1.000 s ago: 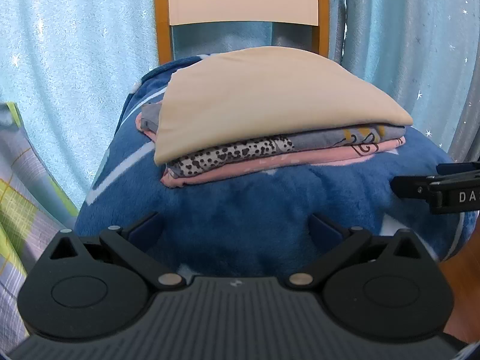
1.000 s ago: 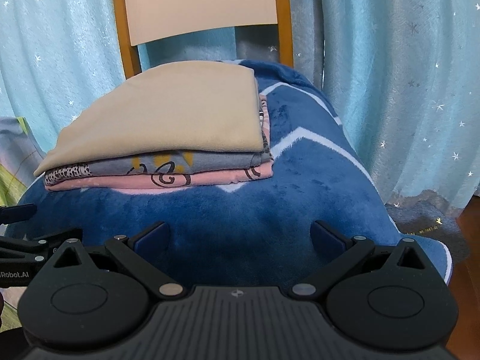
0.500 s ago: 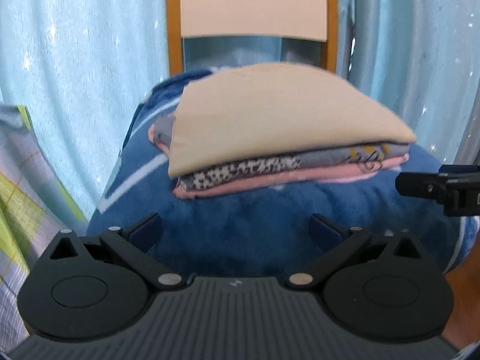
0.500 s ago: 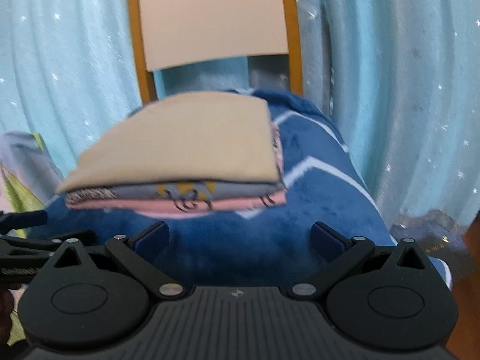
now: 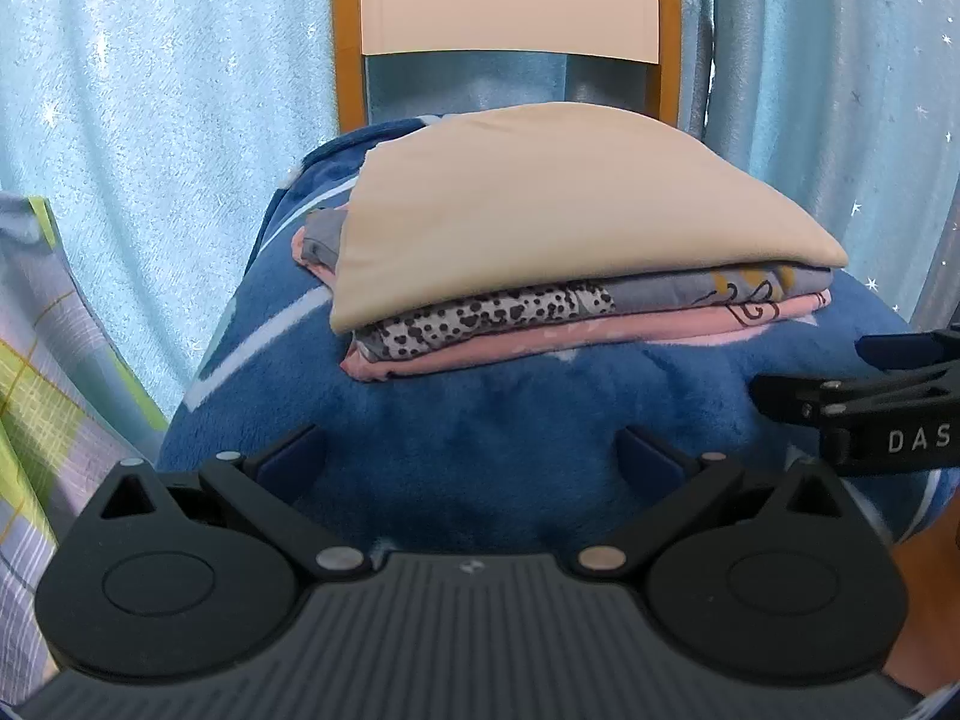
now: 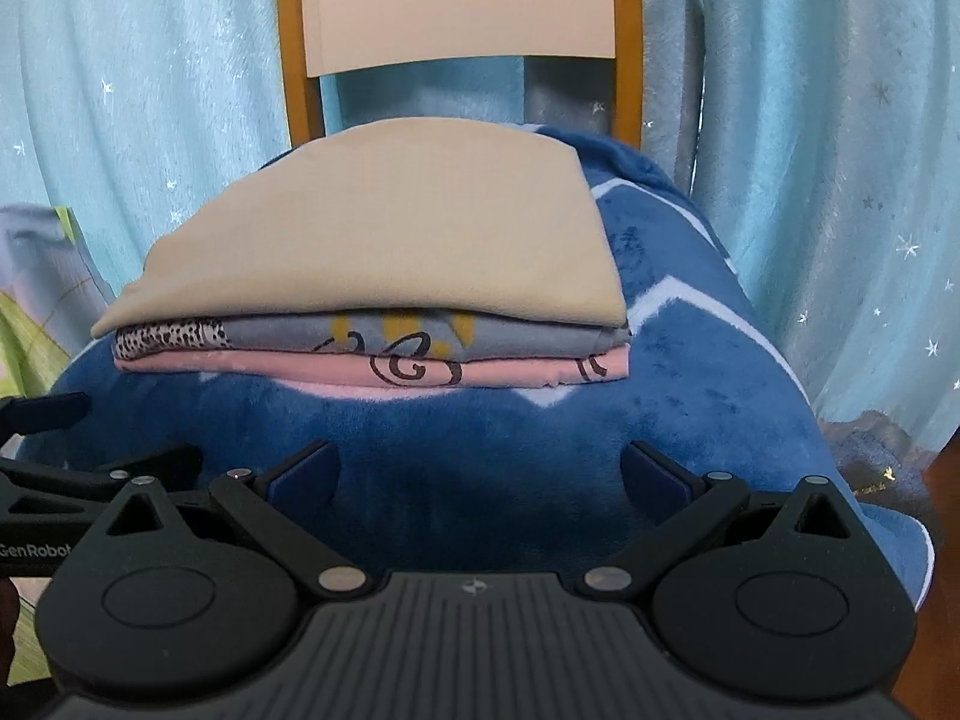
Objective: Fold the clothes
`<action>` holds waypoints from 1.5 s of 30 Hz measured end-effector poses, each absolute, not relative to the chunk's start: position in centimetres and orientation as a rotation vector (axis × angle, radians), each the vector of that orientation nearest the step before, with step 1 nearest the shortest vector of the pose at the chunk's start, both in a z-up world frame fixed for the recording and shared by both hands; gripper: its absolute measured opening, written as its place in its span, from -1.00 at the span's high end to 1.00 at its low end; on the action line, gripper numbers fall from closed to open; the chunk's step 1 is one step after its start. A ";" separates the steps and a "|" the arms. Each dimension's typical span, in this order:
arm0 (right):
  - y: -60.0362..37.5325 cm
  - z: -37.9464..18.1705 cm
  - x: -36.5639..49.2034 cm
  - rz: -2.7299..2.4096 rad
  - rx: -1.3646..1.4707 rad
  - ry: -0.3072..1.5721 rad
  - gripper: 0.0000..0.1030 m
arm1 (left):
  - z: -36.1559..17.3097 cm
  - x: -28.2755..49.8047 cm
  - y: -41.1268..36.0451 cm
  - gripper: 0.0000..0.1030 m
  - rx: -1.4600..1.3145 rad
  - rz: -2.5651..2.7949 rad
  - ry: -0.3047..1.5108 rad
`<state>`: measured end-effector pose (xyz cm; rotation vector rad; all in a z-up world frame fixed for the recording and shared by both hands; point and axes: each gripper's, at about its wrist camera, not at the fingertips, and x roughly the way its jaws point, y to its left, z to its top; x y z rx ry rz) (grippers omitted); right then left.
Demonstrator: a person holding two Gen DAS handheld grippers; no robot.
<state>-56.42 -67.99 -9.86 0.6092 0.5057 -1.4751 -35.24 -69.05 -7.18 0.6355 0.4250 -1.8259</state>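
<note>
A stack of folded clothes lies on a chair draped with a blue blanket [image 5: 480, 432]: a beige garment [image 5: 558, 222] on top, a grey printed one [image 5: 672, 288] under it, a pink one [image 5: 600, 336] at the bottom. The stack also shows in the right wrist view, with the beige garment [image 6: 396, 240] on top. My left gripper [image 5: 471, 456] is open and empty, in front of the stack. My right gripper [image 6: 480, 474] is open and empty, also in front of the stack. Each gripper shows at the edge of the other's view.
A wooden chair back [image 5: 510, 0] stands behind the stack. Light blue star-patterned curtains [image 6: 150, 120] hang all around. A checked green and lilac cloth [image 5: 42, 372] hangs at the left. A strip of wooden floor [image 6: 942, 480] shows at the right.
Both views dipped and pulled back half a second ago, then returned close to where they were a second ago. The stack has not moved. Both grippers stayed open.
</note>
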 end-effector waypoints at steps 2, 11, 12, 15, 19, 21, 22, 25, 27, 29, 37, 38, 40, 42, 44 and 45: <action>-68.0 -10.0 -56.4 -1.472 0.598 0.517 -1.00 | -7.2 -35.3 -69.2 -1.00 0.639 -1.824 0.424; -67.7 -10.3 -56.1 -1.477 0.576 0.530 -1.00 | -7.2 -35.3 -69.4 -1.00 0.636 -1.820 0.439; -67.7 -10.3 -56.1 -1.477 0.574 0.530 -1.00 | -7.2 -35.2 -69.4 -1.00 0.634 -1.820 0.442; -67.7 -10.4 -56.1 -1.478 0.570 0.531 -1.00 | -7.2 -35.1 -69.4 -1.00 0.628 -1.821 0.449; -67.7 -10.4 -56.0 -1.480 0.569 0.533 -1.00 | -7.2 -35.1 -69.4 -1.00 0.628 -1.820 0.452; -67.7 -10.3 -55.9 -1.481 0.566 0.531 -1.00 | -7.2 -35.1 -69.4 -1.00 0.627 -1.819 0.453; -67.6 -10.4 -55.9 -1.481 0.565 0.530 -1.00 | -7.2 -35.1 -69.3 -1.00 0.625 -1.818 0.454; -67.6 -10.4 -55.8 -1.483 0.562 0.528 -1.00 | -7.2 -35.2 -69.2 -1.00 0.621 -1.818 0.451; -67.6 -10.4 -55.8 -1.484 0.562 0.527 -1.00 | -7.3 -35.2 -69.2 -1.00 0.618 -1.819 0.448; -67.6 -10.4 -55.8 -1.484 0.561 0.526 -1.00 | -7.3 -35.2 -69.2 -1.00 0.614 -1.816 0.448; -67.6 -10.5 -55.7 -1.482 0.558 0.525 -1.00 | -7.3 -35.2 -69.2 -1.00 0.599 -1.811 0.450; -67.6 -10.5 -55.7 -1.481 0.559 0.525 -1.00 | -7.3 -35.2 -69.2 -1.00 0.597 -1.812 0.452; -67.6 -10.4 -55.7 -1.481 0.560 0.525 -1.00 | -7.3 -35.1 -69.3 -1.00 0.593 -1.811 0.459; -67.6 -10.4 -55.7 -1.482 0.560 0.525 -1.00 | -7.3 -35.1 -69.3 -1.00 0.591 -1.808 0.463; -67.6 -10.4 -55.7 -1.482 0.560 0.525 -1.00 | -7.3 -35.1 -69.3 -1.00 0.591 -1.809 0.460; -67.6 -10.4 -55.7 -1.482 0.560 0.525 -1.00 | -7.4 -35.1 -69.3 -1.00 0.589 -1.810 0.457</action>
